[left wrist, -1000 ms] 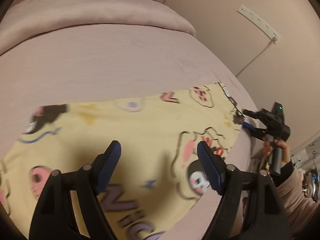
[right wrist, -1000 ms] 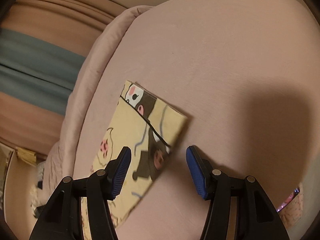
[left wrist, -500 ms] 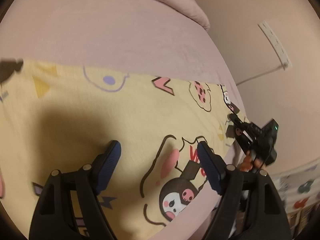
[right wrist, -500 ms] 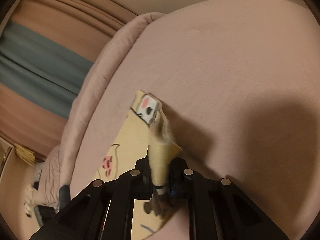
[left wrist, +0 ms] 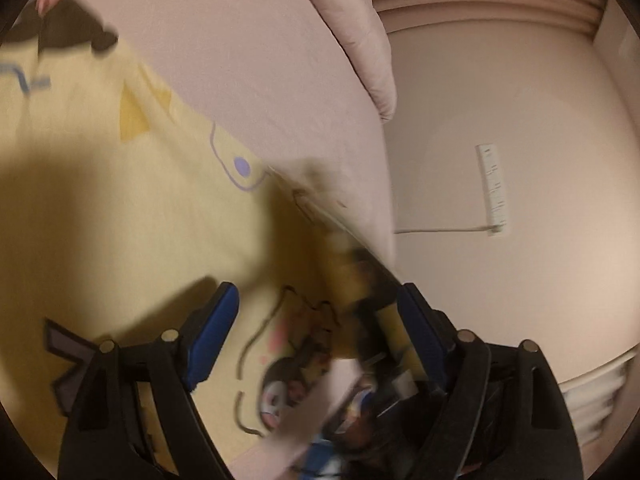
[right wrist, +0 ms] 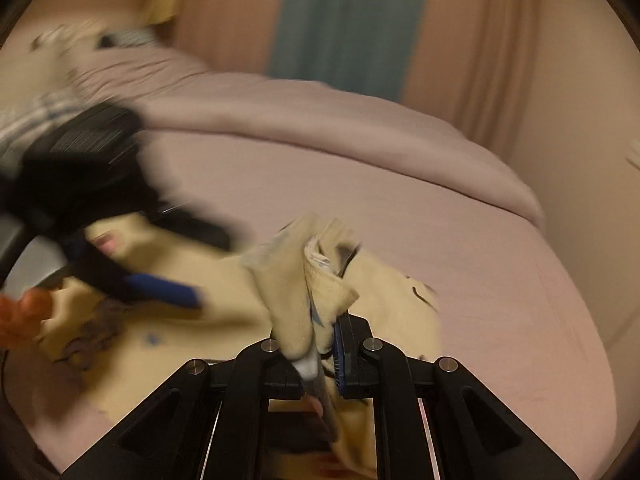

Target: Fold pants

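On the pink bed (right wrist: 460, 240) lie the yellow cartoon-print pants (left wrist: 120, 220), one bunched edge pinched between the pressed-together fingers of the right gripper (right wrist: 320, 356). The left gripper (left wrist: 316, 340) hangs just over the fabric, spread wide (badly blurred in the right view).

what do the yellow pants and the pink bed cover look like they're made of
Yellow pants: soft, matte printed fabric, perhaps cotton or fleece; it bunches limply in the right gripper. Pink bed cover: matte woven cloth, likely cotton; fine wrinkles, no sheen.
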`<control>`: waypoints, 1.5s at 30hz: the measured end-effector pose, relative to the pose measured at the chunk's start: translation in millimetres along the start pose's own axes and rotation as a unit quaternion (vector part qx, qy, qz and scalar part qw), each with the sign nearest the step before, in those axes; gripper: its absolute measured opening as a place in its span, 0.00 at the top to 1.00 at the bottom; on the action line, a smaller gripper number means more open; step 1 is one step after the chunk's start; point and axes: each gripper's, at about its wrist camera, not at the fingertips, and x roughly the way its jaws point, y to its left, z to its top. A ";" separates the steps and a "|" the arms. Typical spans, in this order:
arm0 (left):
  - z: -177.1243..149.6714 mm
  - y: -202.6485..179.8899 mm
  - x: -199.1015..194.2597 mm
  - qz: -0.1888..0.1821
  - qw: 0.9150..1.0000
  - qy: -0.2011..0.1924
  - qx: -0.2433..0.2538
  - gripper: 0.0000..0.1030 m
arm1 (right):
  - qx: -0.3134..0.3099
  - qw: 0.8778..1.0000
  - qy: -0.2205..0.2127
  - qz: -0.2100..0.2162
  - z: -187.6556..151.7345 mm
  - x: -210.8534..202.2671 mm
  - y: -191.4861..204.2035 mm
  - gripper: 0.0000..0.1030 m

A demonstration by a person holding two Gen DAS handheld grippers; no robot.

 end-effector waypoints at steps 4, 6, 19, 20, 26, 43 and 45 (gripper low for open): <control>3.2 10.2 -0.3 -0.025 0.999 0.003 -0.032 0.22 | -0.057 0.998 0.006 -0.003 -4.4 8.3 44.3 0.89; 7.0 11.5 -2.8 -0.026 0.999 -0.005 -0.042 0.23 | -0.076 0.997 0.001 -0.004 -6.2 5.7 53.6 0.89; 2.0 -9.7 -24.4 0.039 0.998 -0.016 0.044 0.94 | -0.142 0.989 -0.010 -0.039 -10.5 -3.9 76.8 0.89; 2.3 -8.6 -31.2 0.040 0.998 -0.021 0.049 0.94 | -0.151 0.988 -0.011 -0.042 -10.2 -4.7 82.7 0.89; 4.7 -4.2 -69.6 0.075 0.990 -0.060 0.098 0.94 | -0.185 0.981 -0.032 -0.036 -1.2 -3.4 124.8 0.89; 7.1 13.7 -106.3 0.227 0.957 -0.100 0.152 0.63 | -0.156 0.978 0.047 0.132 -13.8 2.9 124.5 0.69; 3.6 2.9 -118.3 0.228 0.951 -0.116 0.175 0.63 | -0.117 0.973 0.050 0.192 -9.0 -12.3 108.0 0.69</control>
